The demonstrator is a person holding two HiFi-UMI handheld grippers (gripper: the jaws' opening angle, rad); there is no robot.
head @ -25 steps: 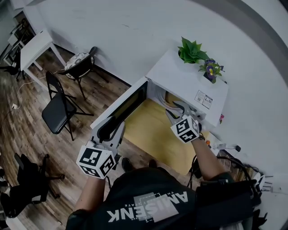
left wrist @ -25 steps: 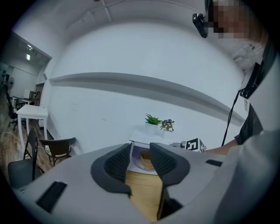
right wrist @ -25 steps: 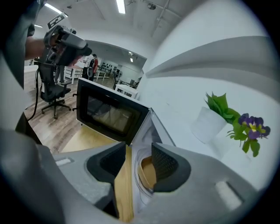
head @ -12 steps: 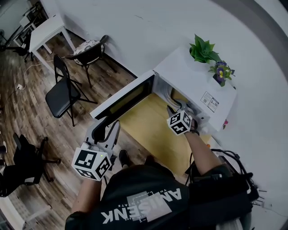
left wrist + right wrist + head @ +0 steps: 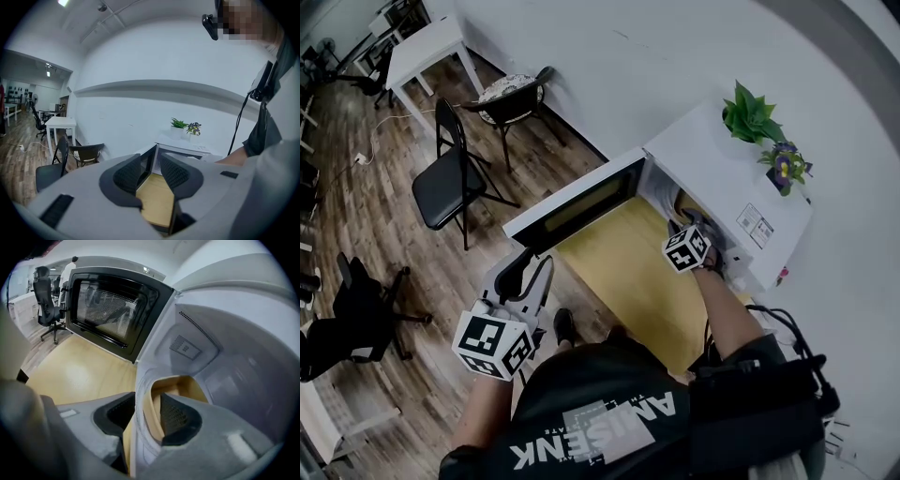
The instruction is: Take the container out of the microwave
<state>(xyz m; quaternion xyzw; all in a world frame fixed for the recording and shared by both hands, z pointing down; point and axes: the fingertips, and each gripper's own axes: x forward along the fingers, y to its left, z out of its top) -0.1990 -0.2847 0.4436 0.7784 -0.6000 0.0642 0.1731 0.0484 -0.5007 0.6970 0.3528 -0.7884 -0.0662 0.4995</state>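
Note:
The white microwave [image 5: 727, 178] stands on a yellow table [image 5: 628, 272] with its door [image 5: 581, 202] swung open to the left. My right gripper [image 5: 698, 225] reaches into the cavity. In the right gripper view, a white container [image 5: 154, 390] with a tan inside sits in the cavity. The right gripper [image 5: 145, 416] is shut on its near wall, one jaw outside and one inside. In the head view the container is mostly hidden by the gripper. My left gripper [image 5: 530, 267] hangs open and empty in front of the door; the left gripper view shows it [image 5: 151, 171] pointed at the microwave.
Two potted plants [image 5: 750, 112] [image 5: 786, 167] stand on the microwave's top. Black folding chairs [image 5: 450, 183] and a white table [image 5: 431, 47] stand on the wood floor at left, an office chair [image 5: 356, 309] nearer. Cables [image 5: 787, 328] lie at the table's right end.
My right gripper has gone deeper into the microwave cavity. The head view has shifted, and the left gripper stays low in front of the door.

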